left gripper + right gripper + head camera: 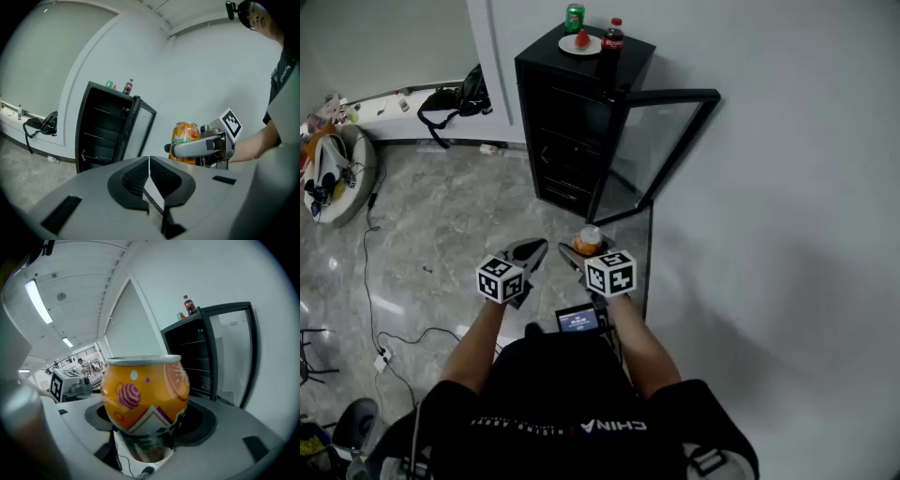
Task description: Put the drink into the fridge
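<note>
Grey floor [441, 216] is stretching ahead of both hand-held grippers to a black fridge [572, 122], whose glass door [661, 141] is standing open. The right hand-held gripper [584, 251] is grasping the orange drink can [590, 237] upright, just beside the left hand-held gripper [528, 253], whose jaws are pressing together on nothing.

Person, from above: black short-sleeved shirt [572, 403] with white lettering [605, 426] across the shoulders (one word reads CHINA). Left gripper [528, 251] and right gripper [581, 248]: grey moulded shells, black slot-shaped marks, black ribbed pads [136, 177]. The left cube [500, 278] and right cube [610, 273] are white with black square markers. A small lit screen [577, 321] is mounted on the near side.
</note>
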